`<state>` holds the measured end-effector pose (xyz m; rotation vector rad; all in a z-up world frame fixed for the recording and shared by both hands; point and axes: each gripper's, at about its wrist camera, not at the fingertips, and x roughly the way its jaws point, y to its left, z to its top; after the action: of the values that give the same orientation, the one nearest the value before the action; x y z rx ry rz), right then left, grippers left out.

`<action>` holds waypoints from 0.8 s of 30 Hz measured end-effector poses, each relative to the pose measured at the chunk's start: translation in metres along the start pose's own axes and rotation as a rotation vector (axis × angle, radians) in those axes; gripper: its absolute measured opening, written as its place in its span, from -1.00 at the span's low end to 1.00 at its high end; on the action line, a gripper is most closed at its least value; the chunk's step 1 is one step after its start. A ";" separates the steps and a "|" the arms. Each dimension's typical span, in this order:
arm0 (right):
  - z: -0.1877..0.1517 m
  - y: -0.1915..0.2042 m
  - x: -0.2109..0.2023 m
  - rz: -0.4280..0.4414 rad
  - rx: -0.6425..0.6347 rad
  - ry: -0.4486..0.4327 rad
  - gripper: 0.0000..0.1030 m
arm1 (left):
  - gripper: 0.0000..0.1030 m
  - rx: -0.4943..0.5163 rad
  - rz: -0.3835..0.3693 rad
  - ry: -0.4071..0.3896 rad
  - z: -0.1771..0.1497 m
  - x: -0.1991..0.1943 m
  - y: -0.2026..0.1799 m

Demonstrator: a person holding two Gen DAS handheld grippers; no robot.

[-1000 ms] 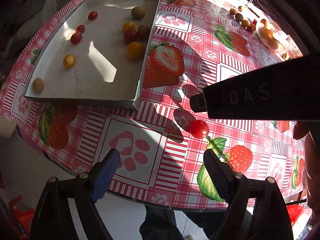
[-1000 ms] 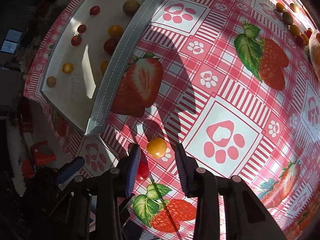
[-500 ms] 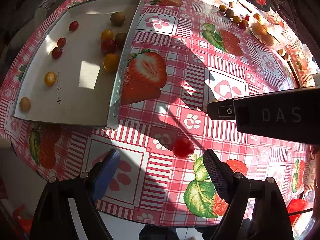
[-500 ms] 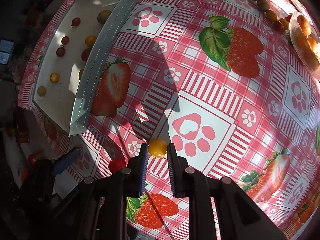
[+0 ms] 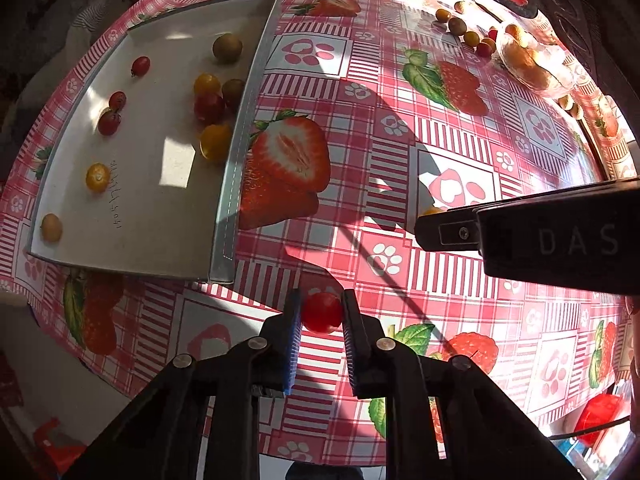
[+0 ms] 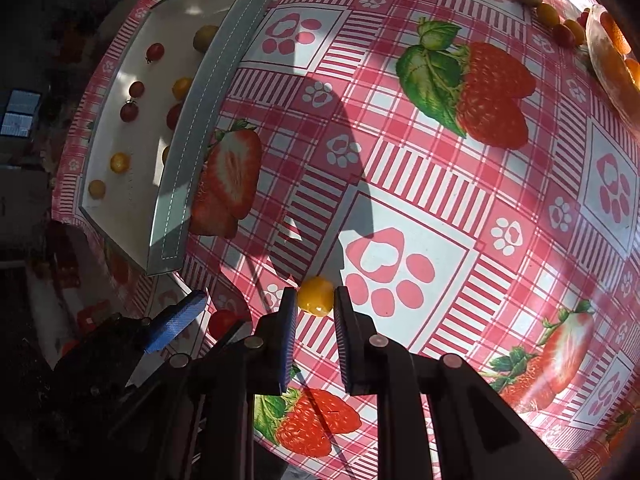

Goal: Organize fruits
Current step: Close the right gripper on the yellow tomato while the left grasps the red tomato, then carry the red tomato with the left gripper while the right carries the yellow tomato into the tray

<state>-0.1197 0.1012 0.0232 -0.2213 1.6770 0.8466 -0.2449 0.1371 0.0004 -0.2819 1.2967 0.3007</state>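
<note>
My left gripper (image 5: 321, 312) is shut on a red cherry tomato (image 5: 322, 313) on the strawberry-print tablecloth, near the table's front edge. My right gripper (image 6: 316, 300) is shut on a yellow cherry tomato (image 6: 315, 295) beside a paw print. In the left wrist view the right gripper's black body (image 5: 540, 236) reaches in from the right. In the right wrist view the left gripper's blue pad (image 6: 176, 322) and the red tomato (image 6: 224, 322) show at lower left. A shallow white tray (image 5: 168, 216) with several red, yellow and brownish tomatoes lies to the left.
At the far right stands a clear bowl (image 5: 536, 68) holding orange fruit. A row of loose small tomatoes (image 5: 466, 34) lies beside it. The tray's grey raised rim (image 5: 236, 152) faces the grippers. The table edge (image 5: 120, 384) runs close below the left gripper.
The left gripper slid over the red tomato and its jaws came together on it. The right gripper's jaws narrowed onto the yellow tomato. Both views shifted right across the cloth.
</note>
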 end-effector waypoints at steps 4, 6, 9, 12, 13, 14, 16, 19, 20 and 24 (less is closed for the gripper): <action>-0.011 0.001 -0.011 0.014 0.029 -0.018 -0.62 | -0.60 -0.057 -0.055 0.012 0.006 -0.003 0.011; -0.015 -0.001 -0.017 0.019 0.037 -0.022 -0.62 | -0.60 -0.083 -0.084 0.020 0.003 -0.005 0.021; -0.022 -0.006 -0.027 0.029 0.056 -0.028 -0.62 | -0.60 -0.091 -0.101 0.028 -0.002 -0.011 0.023; -0.027 -0.012 -0.034 0.037 0.070 -0.035 -0.62 | -0.60 -0.086 -0.108 0.027 -0.002 -0.018 0.025; -0.029 -0.015 -0.037 0.040 0.074 -0.038 -0.62 | -0.60 -0.087 -0.110 0.026 -0.001 -0.020 0.025; -0.029 -0.017 -0.040 0.042 0.076 -0.040 -0.62 | -0.60 -0.090 -0.112 0.024 -0.001 -0.023 0.025; -0.030 -0.017 -0.044 0.046 0.083 -0.047 -0.62 | -0.60 -0.095 -0.115 0.019 0.001 -0.029 0.025; -0.030 -0.018 -0.052 0.052 0.084 -0.057 -0.62 | -0.60 -0.100 -0.115 0.002 0.002 -0.040 0.030; -0.030 -0.018 -0.054 0.053 0.083 -0.061 -0.62 | -0.60 -0.103 -0.116 -0.004 0.002 -0.045 0.033; -0.026 -0.015 -0.061 0.059 0.081 -0.076 -0.62 | -0.60 -0.117 -0.106 -0.028 0.004 -0.058 0.042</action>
<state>-0.1128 0.0563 0.0742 -0.0834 1.6490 0.8195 -0.2714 0.1737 0.0562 -0.4425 1.2340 0.2901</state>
